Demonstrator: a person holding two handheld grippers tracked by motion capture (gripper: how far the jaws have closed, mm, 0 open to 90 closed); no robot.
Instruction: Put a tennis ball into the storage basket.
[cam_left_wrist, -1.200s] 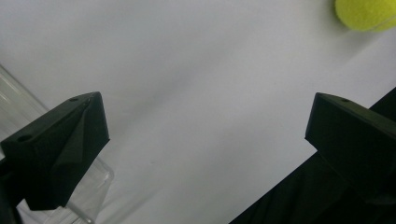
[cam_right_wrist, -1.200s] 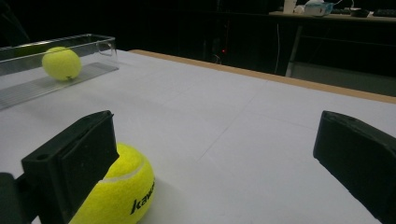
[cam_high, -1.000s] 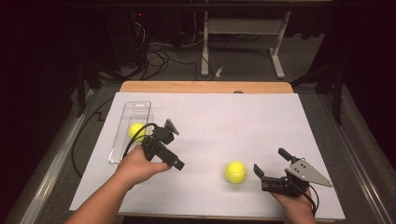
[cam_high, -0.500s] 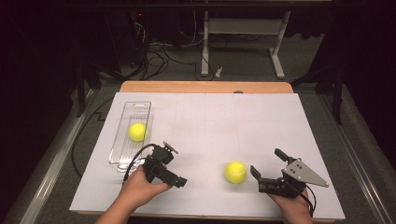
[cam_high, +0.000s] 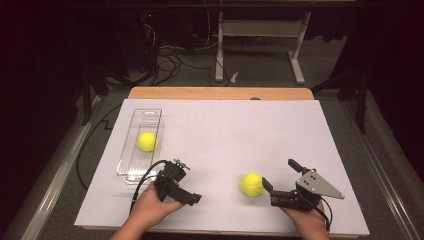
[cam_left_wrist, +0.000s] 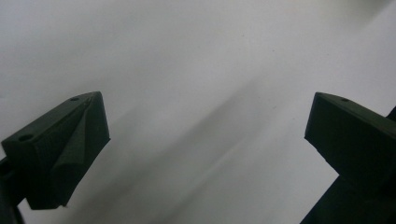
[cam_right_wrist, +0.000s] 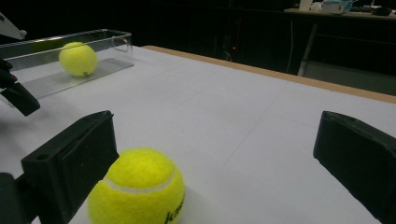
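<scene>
A yellow tennis ball lies on the white table cover near the front. Just to its right my right gripper stands open, its jaws pointing left at the ball without touching it. In the right gripper view that ball sits low beside the left jaw of my right gripper. A second tennis ball rests in a clear plastic tray at the left. My left gripper hovers open over bare cover in front of the tray, holding nothing.
The white cover spans the table up to a wooden far edge. Beyond it lie floor cables and a desk frame. A cable from the left gripper loops beside the tray's near end.
My left gripper has pulled back from beside the tray toward the table's front edge. The right gripper and both balls have hardly moved.
</scene>
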